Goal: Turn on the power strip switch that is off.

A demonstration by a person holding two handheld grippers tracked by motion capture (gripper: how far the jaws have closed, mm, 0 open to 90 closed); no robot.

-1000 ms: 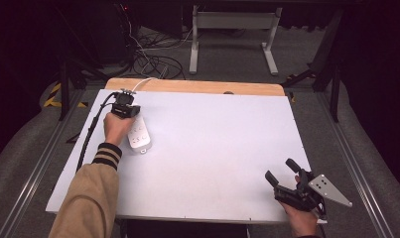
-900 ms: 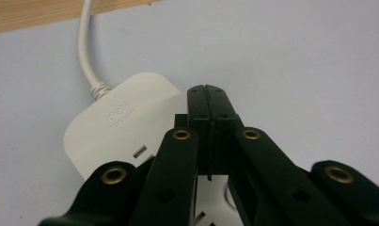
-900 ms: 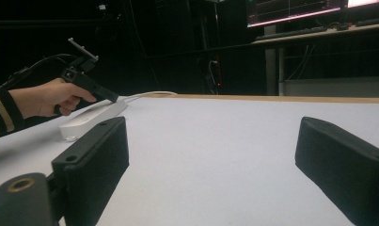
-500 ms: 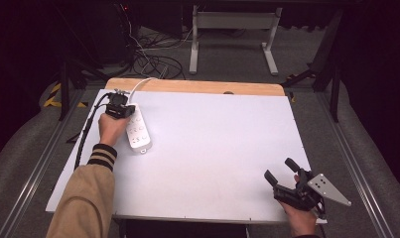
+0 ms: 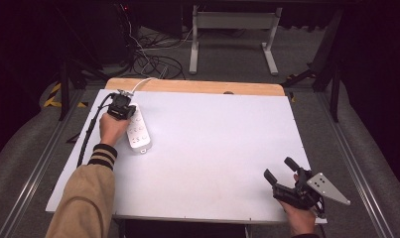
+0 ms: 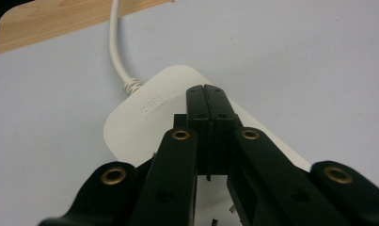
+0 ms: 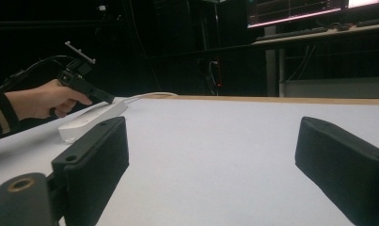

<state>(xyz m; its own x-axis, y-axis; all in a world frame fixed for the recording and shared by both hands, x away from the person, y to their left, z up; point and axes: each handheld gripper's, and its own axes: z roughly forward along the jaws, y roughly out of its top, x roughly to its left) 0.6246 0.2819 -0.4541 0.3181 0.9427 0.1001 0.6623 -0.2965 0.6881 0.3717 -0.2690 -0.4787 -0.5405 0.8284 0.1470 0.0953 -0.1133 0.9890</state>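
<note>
A white power strip (image 5: 138, 131) lies at the far left of the white tabletop (image 5: 212, 148), and its cable (image 5: 140, 82) runs off the far edge. My left gripper (image 5: 122, 106) is over the strip's cable end. In the left gripper view its jaws are pressed together (image 6: 207, 94) just above the strip's rounded end (image 6: 145, 113), with nothing between them. I cannot tell whether the tips touch the strip. My right gripper (image 5: 282, 169) rests open at the near right corner. In its own view (image 7: 210, 160) the wide gap is bare, and the strip (image 7: 90, 117) and left gripper (image 7: 107, 99) lie far off.
A wooden strip (image 5: 197, 87) borders the table's far edge. Beyond it are tangled cables (image 5: 153, 59) on the floor and a metal stand (image 5: 232, 34). Rails run along both sides of the table.
The left hand and its gripper have shifted slightly over the strip's far end, and the strip nudged a little. The right gripper has stayed put.
</note>
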